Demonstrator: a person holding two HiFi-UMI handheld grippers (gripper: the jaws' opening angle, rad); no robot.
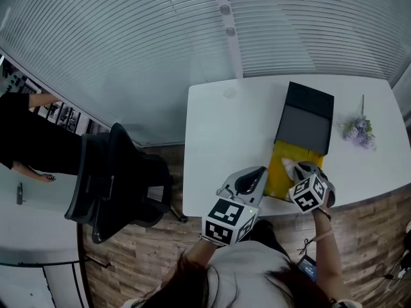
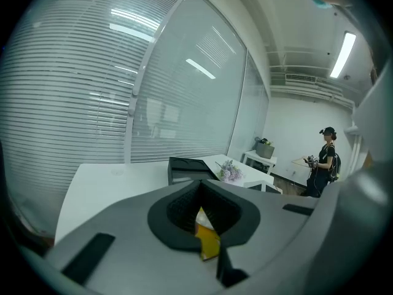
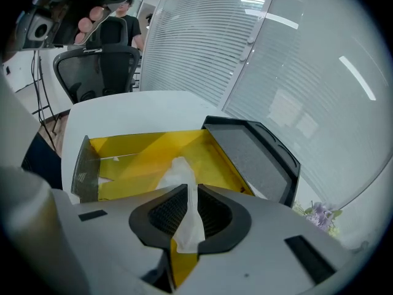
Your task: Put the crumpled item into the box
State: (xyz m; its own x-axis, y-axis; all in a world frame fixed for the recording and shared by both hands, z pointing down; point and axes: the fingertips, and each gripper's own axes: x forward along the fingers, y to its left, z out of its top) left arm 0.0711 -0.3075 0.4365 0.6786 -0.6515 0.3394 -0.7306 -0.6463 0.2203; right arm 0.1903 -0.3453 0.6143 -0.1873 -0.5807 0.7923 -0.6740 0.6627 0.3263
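The box has a yellow inside and lies open at the near edge of the white table. Its black lid is folded back away from me. My right gripper is shut on a crumpled white tissue just above the yellow inside. In the right gripper view the tissue sticks out between the jaws of the right gripper, over the box. My left gripper hovers at the box's left near corner. The left gripper is shut with nothing held.
A small bunch of purple flowers lies on the table right of the lid. A black office chair stands left of the table. A person in black stands at the far left, and another person stands across the room.
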